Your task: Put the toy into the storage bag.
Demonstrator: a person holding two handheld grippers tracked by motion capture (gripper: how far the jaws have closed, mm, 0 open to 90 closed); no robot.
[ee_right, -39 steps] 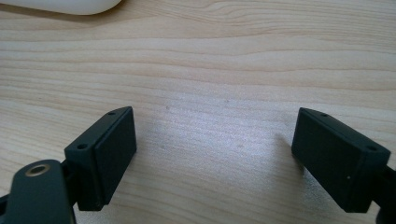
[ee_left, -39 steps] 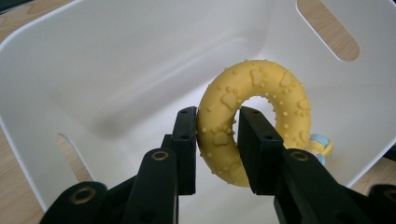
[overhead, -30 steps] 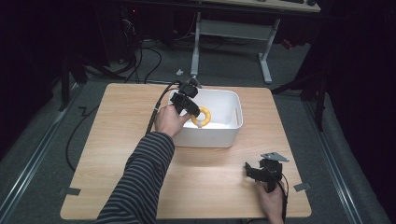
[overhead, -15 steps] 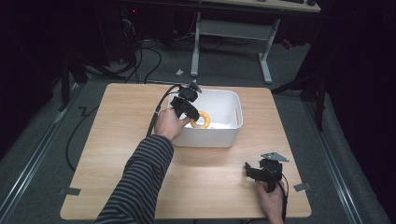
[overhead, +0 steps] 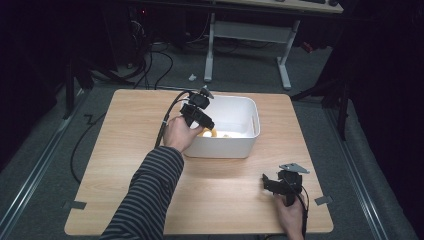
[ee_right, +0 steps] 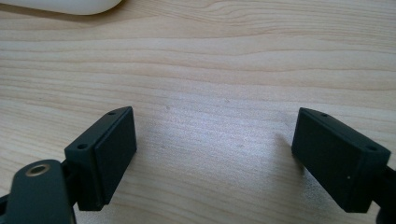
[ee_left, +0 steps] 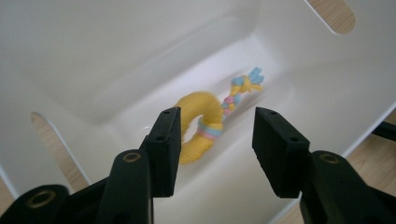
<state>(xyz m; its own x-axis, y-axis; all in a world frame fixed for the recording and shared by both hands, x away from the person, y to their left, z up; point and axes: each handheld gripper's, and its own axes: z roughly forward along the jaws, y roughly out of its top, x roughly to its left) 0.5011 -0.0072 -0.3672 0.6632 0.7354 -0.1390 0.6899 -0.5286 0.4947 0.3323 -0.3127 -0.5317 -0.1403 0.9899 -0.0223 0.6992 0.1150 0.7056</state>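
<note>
On the wooden desk (overhead: 125, 170), the white bin (overhead: 239, 145) stands toward the far edge, a little right of the middle, and the yellow ring toy (ee_left: 201, 123) with its pastel tassel already lies on the bin's floor, touched by nothing. The left tongs (ee_left: 212, 140) hover over it inside the bin; their jaws have just been opening and now stand apart with nothing between them, so the drop seems done. The right tongs (ee_right: 210, 154), near the desk's near right corner, are wide apart over bare wood, and I judge that only pulling the left hand (overhead: 177, 134) out remains.

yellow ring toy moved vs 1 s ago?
Yes. The yellow ring toy has dropped from rim height to the floor of the white bin; the left gripper has just been opening, and nothing sits between its jaws.
</note>
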